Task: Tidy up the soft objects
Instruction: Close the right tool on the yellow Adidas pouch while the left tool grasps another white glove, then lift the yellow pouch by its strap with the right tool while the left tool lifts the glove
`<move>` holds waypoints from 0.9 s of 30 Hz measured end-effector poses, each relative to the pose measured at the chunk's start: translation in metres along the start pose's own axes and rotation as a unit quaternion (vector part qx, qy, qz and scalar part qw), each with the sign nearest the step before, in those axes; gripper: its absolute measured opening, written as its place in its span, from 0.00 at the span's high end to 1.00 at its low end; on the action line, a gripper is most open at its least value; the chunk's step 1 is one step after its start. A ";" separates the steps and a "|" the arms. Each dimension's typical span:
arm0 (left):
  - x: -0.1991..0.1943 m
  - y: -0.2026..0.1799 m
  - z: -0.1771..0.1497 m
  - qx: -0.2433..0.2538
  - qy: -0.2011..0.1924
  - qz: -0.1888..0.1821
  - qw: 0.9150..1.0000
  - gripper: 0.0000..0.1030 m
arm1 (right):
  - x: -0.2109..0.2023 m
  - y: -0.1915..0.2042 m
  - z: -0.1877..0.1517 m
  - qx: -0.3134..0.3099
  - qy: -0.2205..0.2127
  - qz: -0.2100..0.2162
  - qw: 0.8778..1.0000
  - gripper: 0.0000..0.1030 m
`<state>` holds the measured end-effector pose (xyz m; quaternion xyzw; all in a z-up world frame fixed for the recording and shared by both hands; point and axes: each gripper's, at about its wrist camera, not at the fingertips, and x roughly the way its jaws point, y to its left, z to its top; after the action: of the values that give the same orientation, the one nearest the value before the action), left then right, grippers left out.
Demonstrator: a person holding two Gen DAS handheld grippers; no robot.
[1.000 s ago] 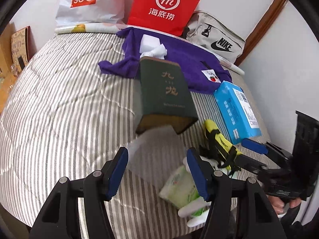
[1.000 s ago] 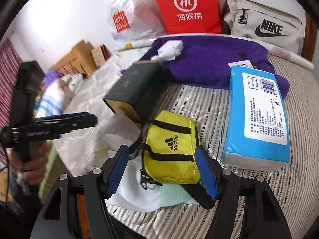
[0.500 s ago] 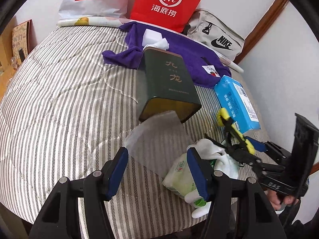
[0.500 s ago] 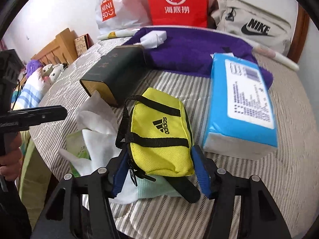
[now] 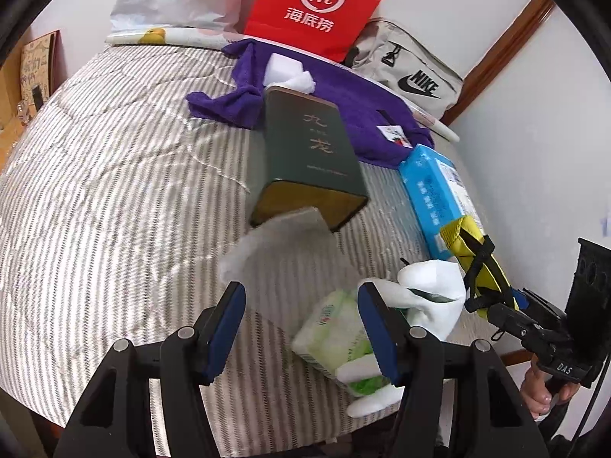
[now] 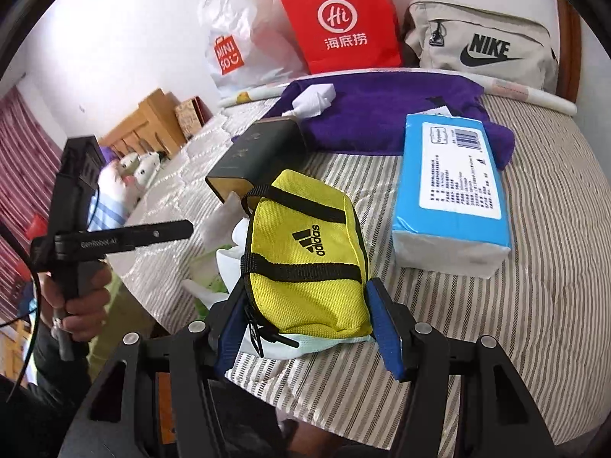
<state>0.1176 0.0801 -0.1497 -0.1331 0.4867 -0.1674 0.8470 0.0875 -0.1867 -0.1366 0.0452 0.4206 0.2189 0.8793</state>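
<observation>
Gripping: right claw (image 6: 305,320) has just been closing, pinching the yellow mesh Adidas pouch (image 6: 307,255), lifted above the striped bed (image 6: 534,286).
Left claw (image 5: 301,328): spread, holding nothing.
Beside pouch: blue tissue pack (image 6: 452,194), right.

Yellow adidas pouch (image 6: 309,263), black-strapped, lifted and tilted over white tissues (image 6: 229,259). Green tissue pack (image 5: 336,336) lying on striped bedcover. Blue tissue pack (image 6: 454,187) flat, label up, partly overlapping purple towel (image 6: 385,114).
</observation>
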 end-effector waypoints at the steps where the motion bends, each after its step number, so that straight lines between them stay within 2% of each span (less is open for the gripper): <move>1: -0.001 -0.003 -0.001 0.003 0.000 -0.007 1.000 0.43 | -0.003 -0.002 -0.001 0.004 -0.006 -0.001 1.000 0.43; 6: -0.003 -0.039 -0.011 0.061 -0.002 -0.057 0.996 0.43 | -0.004 -0.007 -0.004 0.014 -0.005 0.004 1.000 0.42; 9: 0.006 -0.068 -0.019 0.107 0.012 -0.089 0.990 0.42 | 0.000 -0.008 -0.006 0.020 -0.002 0.009 1.000 0.42; 11: 0.014 -0.083 -0.024 0.131 0.022 -0.091 0.987 0.42 | 0.001 -0.010 -0.006 0.025 -0.001 0.014 1.000 0.42; 14: 0.026 -0.096 -0.028 0.153 0.026 -0.068 0.986 0.42 | 0.000 -0.014 -0.007 0.035 -0.004 0.023 0.999 0.42; 19: 0.039 -0.109 -0.029 0.178 0.027 -0.075 0.981 0.45 | -0.002 -0.018 -0.008 0.038 -0.008 0.029 0.999 0.42; 22: 0.044 -0.111 -0.030 0.182 0.022 -0.062 0.981 0.64 | -0.003 -0.019 -0.009 0.037 -0.010 0.033 0.999 0.42; 24: 0.046 -0.108 -0.030 0.175 0.018 -0.067 0.982 0.74 | -0.004 -0.021 -0.011 0.038 -0.011 0.032 0.999 0.42; 25: 0.047 -0.106 -0.030 0.170 0.015 -0.071 0.983 0.82 | -0.005 -0.022 -0.011 0.040 -0.011 0.032 0.999 0.42; 27: 0.048 -0.101 -0.029 0.156 0.012 -0.072 0.985 0.89 | -0.007 -0.026 -0.012 0.043 -0.014 0.030 0.999 0.43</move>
<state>0.0991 -0.0327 -0.1621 -0.0320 0.4541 -0.3038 0.8370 0.0834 -0.2140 -0.1466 0.0986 0.4156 0.2258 0.8755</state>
